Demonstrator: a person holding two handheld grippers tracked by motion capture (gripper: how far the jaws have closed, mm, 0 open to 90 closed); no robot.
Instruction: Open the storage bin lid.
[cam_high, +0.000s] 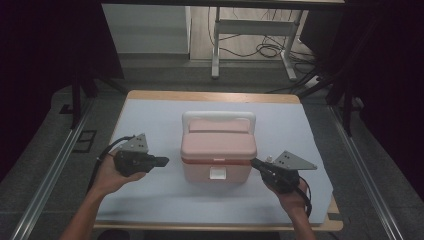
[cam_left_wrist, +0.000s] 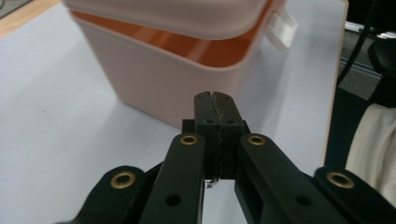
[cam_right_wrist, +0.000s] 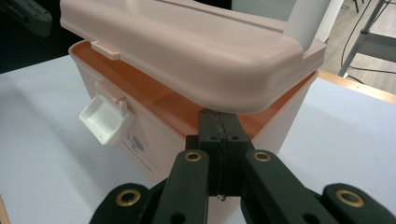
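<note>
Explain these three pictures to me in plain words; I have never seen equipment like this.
There is no machine here: a person holds a hand-held gripper in each hand. One picture looks down from above the table; the other two come from cameras riding on each tool, looking along its black jaws. On the table stands a pink box with a white handle, its lid slightly raised and its white latch undone. The left hand-held gripper is shut beside the box. The right hand-held gripper, also shut, has its tip at the lid's edge. Neither holds anything.

Lab: dark curtains (cam_high: 45, 45), floor cables (cam_high: 265, 49)
</note>
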